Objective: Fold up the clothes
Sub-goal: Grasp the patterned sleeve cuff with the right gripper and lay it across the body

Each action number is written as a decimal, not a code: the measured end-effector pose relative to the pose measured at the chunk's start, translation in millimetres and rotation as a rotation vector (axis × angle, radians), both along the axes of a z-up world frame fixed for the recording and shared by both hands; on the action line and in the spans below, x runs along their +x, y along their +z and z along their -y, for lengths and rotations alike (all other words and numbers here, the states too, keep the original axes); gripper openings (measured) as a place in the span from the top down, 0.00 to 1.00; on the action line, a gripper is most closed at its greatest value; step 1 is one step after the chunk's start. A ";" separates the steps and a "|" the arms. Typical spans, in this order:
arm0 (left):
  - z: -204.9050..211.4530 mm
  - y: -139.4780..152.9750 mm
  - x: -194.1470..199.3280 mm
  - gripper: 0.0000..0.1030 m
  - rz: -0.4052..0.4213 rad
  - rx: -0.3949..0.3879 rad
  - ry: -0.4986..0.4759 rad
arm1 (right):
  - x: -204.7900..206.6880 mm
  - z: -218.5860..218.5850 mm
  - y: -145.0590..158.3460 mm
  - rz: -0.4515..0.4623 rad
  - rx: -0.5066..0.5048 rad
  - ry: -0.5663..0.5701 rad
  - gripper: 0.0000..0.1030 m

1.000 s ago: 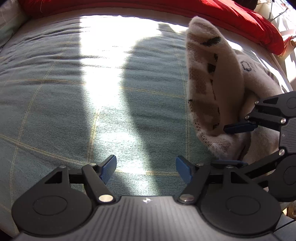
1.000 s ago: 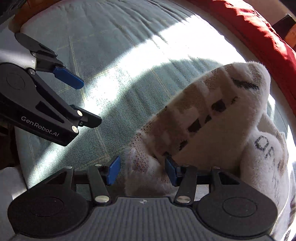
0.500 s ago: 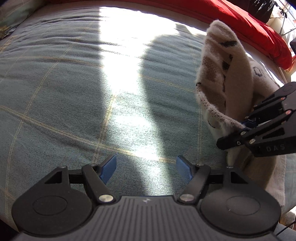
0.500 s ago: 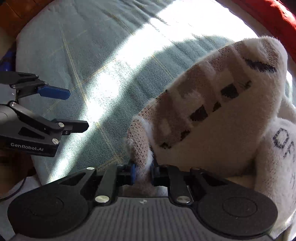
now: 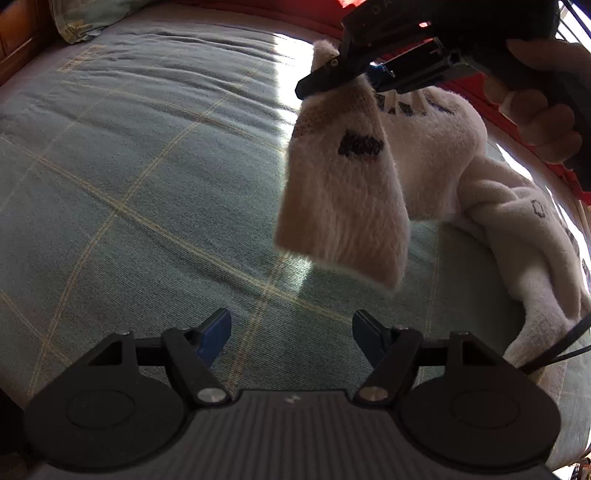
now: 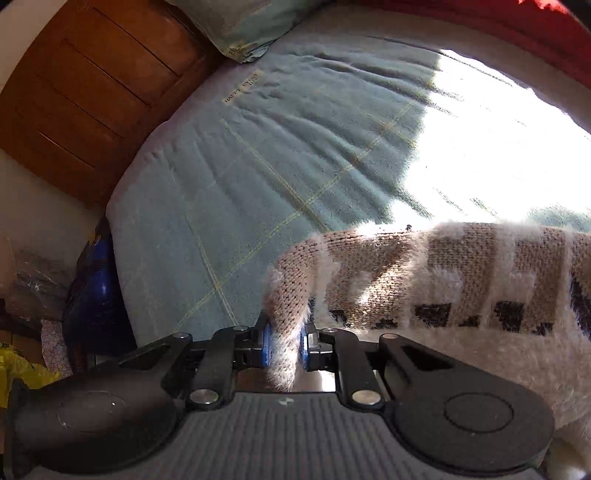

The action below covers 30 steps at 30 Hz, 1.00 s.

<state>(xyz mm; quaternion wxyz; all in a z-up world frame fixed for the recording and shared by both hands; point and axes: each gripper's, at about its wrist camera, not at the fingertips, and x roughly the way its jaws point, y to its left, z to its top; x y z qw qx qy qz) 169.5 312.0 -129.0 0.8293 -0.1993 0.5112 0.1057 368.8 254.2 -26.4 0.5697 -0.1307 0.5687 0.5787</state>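
On your left, a wooden headboard and a pale green pillow edge the bed, its flat-woven teal cover crossed by thin yellow lines and lightly wrinkled. Your left gripper points steeply down over that cover, blue pads spread with nothing between them. Further right, your right gripper has just closed and pinches the edge of the sweater, a fuzzy cream knit with tan and black blocks. One corner hangs lifted off the bed; the rest lies heaped at right, beside a red blanket. Your hand wraps the right gripper's handle.
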 end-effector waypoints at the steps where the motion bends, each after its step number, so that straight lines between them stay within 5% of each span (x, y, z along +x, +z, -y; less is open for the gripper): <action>1: -1.4 -0.4 0.1 0.30 0.004 -0.005 0.006 | 4.5 -12.6 -0.9 0.008 -0.001 0.001 0.84; 8: 1.9 -1.6 16.1 0.29 0.042 -0.007 -0.051 | 28.0 -89.5 -17.7 0.100 -0.060 0.042 0.84; 15: -2.0 -4.6 21.4 0.29 0.055 -0.047 -0.005 | 45.1 -112.5 -26.4 0.051 -0.019 0.006 0.83; 17: -0.4 -6.7 21.5 0.29 0.033 -0.043 -0.008 | 45.9 -116.5 -34.2 0.036 -0.020 0.002 0.75; 20: 5.3 -4.8 22.3 0.29 0.015 -0.026 -0.033 | 43.3 -109.0 -42.0 -0.001 -0.012 0.020 0.58; 30: 22.5 8.4 35.2 0.29 0.004 -0.033 -0.118 | 114.4 -23.2 14.7 0.131 -0.005 0.053 0.58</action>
